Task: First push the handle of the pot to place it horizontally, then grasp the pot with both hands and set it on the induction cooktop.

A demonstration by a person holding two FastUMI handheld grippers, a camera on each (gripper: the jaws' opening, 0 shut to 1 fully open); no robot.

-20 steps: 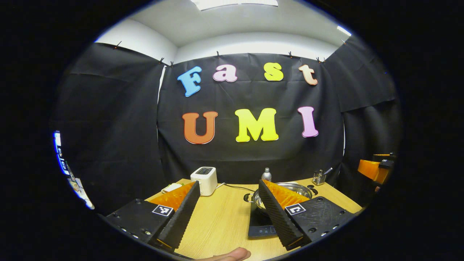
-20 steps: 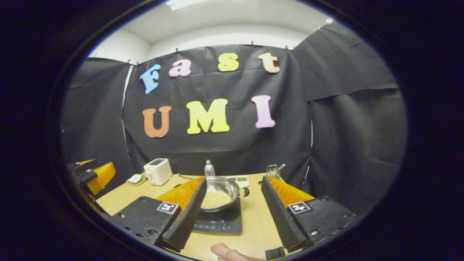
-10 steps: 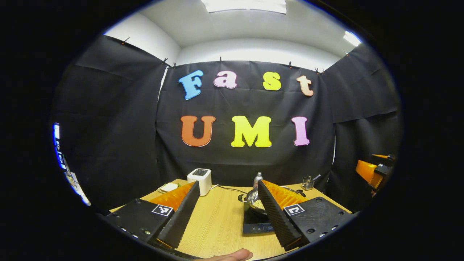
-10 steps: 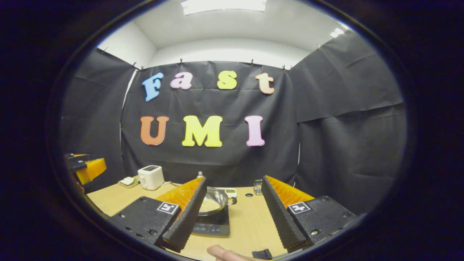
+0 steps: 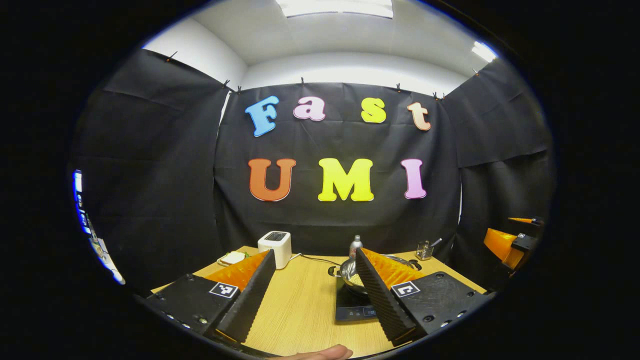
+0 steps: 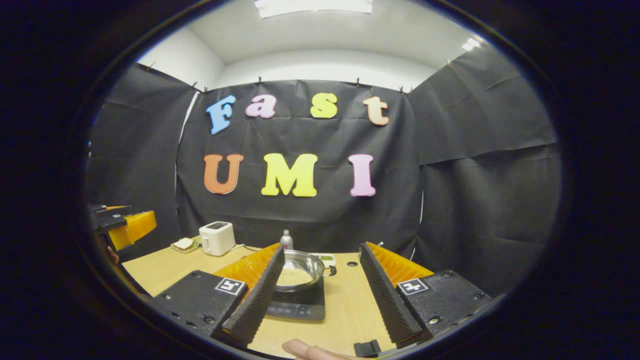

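A steel pot (image 6: 299, 270) holding pale grains sits on the black induction cooktop (image 6: 299, 306), its small side handle (image 6: 330, 271) pointing right. In the left gripper view the pot (image 5: 350, 276) is partly hidden behind my right finger, on the cooktop (image 5: 354, 307). My left gripper (image 5: 312, 292) is open over bare table, back from the pot and to its left. My right gripper (image 6: 320, 290) is open too, held back from the cooktop with nothing between its fingers. Each gripper shows at the other view's edge: the right gripper (image 5: 510, 240), the left gripper (image 6: 125, 227).
On the wooden table (image 5: 305, 305) stand a white toaster (image 5: 274, 246), a small plate with bread (image 6: 183, 244), a bottle (image 6: 286, 239) and a glass with utensils (image 5: 425, 248). A cable (image 5: 320, 258) runs from the toaster. A fingertip (image 6: 305, 349) shows at the bottom edge.
Both grippers have drawn back and up from the pot, which looks smaller and farther off; both stayed open. The pot rests unmoved on the cooktop.
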